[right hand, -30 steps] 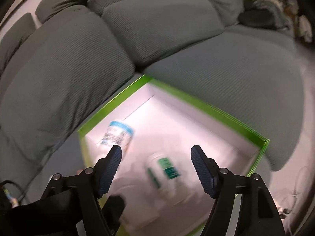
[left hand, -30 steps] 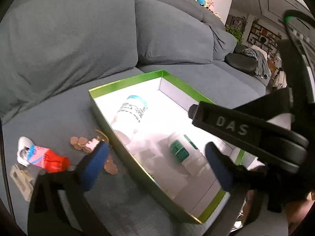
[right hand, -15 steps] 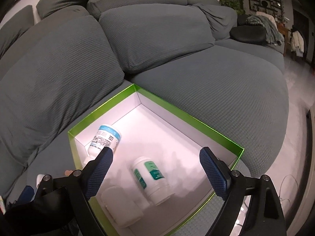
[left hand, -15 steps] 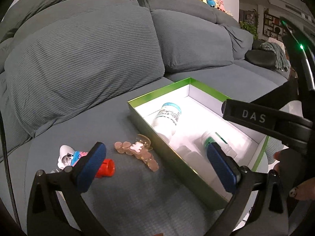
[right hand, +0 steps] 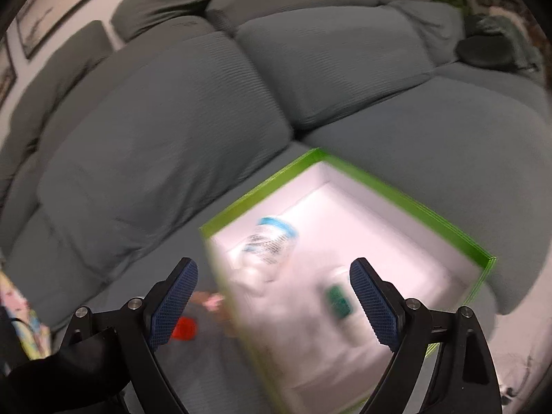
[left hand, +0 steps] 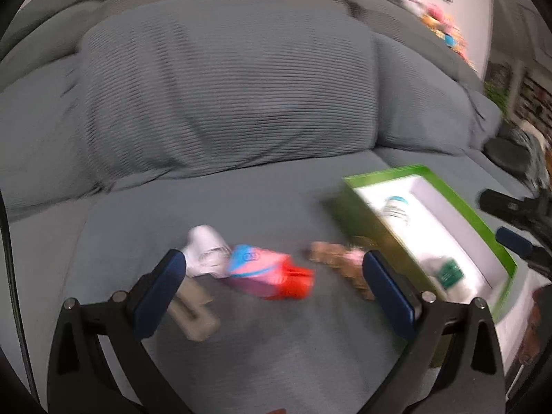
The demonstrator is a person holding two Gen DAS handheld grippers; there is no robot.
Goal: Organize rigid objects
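A green-rimmed white box (left hand: 483, 227) (right hand: 407, 203) lies on the grey sofa seat. In it lie a blue-capped white bottle (right hand: 272, 241) (left hand: 395, 208) and a green-labelled white bottle (right hand: 339, 298) (left hand: 448, 272). Left of the box on the seat lie a pink-and-red tube (left hand: 269, 274), a white object (left hand: 205, 250), a beige clip (left hand: 193, 310) and a brown bead string (left hand: 339, 258). My left gripper (left hand: 276, 293) is open and empty, just short of the tube. My right gripper (right hand: 272, 300) is open and empty above the box's left side.
Large grey back cushions (left hand: 224, 96) rise behind the seat. A dark round cushion (right hand: 486, 51) sits at the sofa's far right. Colourful plush toys (left hand: 445, 27) line the sofa top. The right gripper's finger (left hand: 514, 241) shows at the left view's right edge.
My left gripper has swung left, from over the box to the loose items on the seat. My right gripper has shifted left over the box's left edge. Both stay open.
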